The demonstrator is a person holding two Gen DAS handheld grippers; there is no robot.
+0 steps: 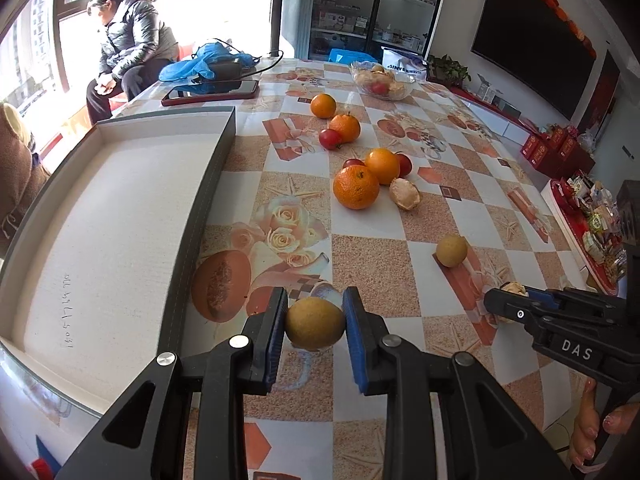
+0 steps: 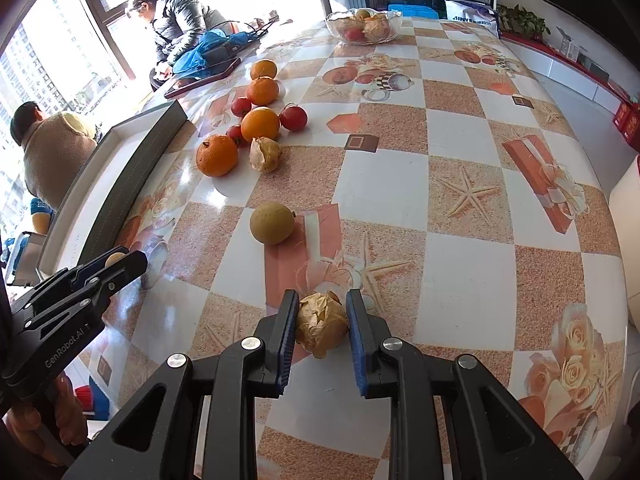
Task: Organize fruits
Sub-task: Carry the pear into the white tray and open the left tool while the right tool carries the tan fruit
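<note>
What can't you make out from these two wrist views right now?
- Glass bowl contents: small and far in both views, fruit types unclear.
- Tray: near end cut off by the left wrist view's edge.
- Small tomato: partly hidden behind oranges, right wrist view.

A round tan-brown fruit sits clamped between blue pads just beside the wide, shallow grey tray. A papery-husked fruit is pinched the same way nearer the table's edge. Another tan-brown fruit rests alone on the cloth. Farther off, 4 oranges, 3 small red fruits and a second husked fruit cluster loosely.
</note>
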